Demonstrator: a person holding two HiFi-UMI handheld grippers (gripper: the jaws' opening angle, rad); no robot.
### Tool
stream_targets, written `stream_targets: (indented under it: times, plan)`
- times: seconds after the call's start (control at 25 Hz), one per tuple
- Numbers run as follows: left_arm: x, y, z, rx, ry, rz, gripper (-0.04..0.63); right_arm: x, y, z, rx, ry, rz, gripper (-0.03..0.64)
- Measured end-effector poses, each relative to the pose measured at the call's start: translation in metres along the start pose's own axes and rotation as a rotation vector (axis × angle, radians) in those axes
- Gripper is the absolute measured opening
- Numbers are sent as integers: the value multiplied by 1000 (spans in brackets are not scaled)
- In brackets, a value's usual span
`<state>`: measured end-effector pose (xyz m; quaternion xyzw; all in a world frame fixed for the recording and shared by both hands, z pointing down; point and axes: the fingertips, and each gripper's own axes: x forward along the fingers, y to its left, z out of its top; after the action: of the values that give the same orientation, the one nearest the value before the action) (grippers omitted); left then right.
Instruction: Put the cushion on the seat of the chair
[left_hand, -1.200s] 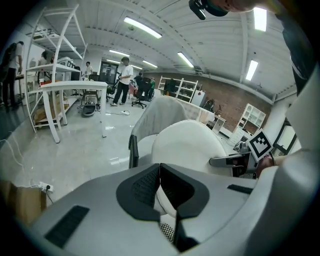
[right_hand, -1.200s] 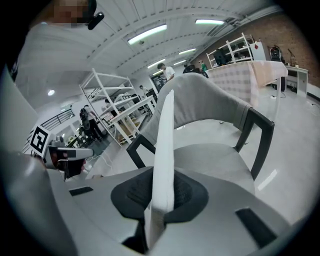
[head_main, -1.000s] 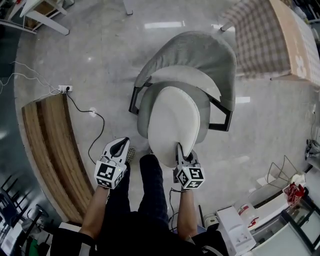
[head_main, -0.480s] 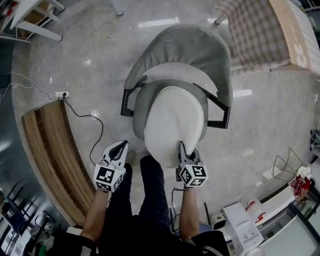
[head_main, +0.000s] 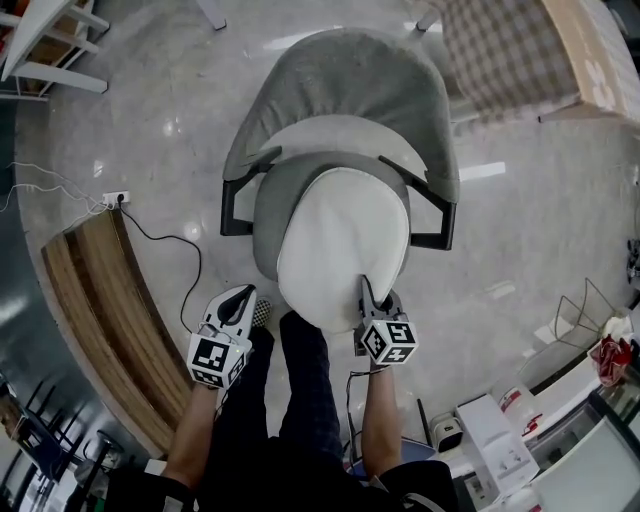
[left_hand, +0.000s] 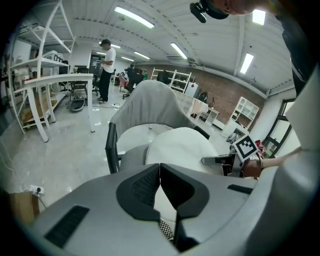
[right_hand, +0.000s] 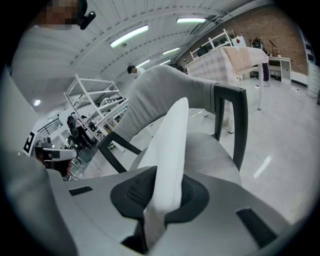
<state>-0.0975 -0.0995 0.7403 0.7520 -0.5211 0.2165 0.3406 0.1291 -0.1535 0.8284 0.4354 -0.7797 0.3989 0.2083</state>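
Note:
A white oval cushion (head_main: 340, 245) hangs over the grey seat (head_main: 268, 225) of the chair with black armrests. My right gripper (head_main: 365, 290) is shut on the cushion's near edge. In the right gripper view the cushion (right_hand: 167, 160) runs edge-on between the jaws, with the seat (right_hand: 212, 155) just beyond. Whether the cushion rests on the seat I cannot tell. My left gripper (head_main: 236, 300) hangs left of the chair's front, its jaws shut with nothing in them (left_hand: 160, 181). From there the cushion (left_hand: 185, 147) and the right gripper (left_hand: 220, 161) show ahead.
A wooden bench (head_main: 100, 300) curves along the left, with a power strip (head_main: 115, 198) and cable on the floor beside it. A table with a checked cloth (head_main: 510, 60) stands behind the chair. White boxes (head_main: 495, 450) sit at the lower right. A person (left_hand: 106, 67) stands far off.
The right gripper has sunk with the cushion, which now covers more of the seat. The left gripper has dropped a little. The chair fills more of the head view.

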Motion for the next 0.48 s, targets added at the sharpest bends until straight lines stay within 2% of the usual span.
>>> stream_targets:
  times: [0.48]
  plan:
    - [32, -14, -12, 26, 39, -36, 20, 20, -40, -23, 46, 16, -10, 66]
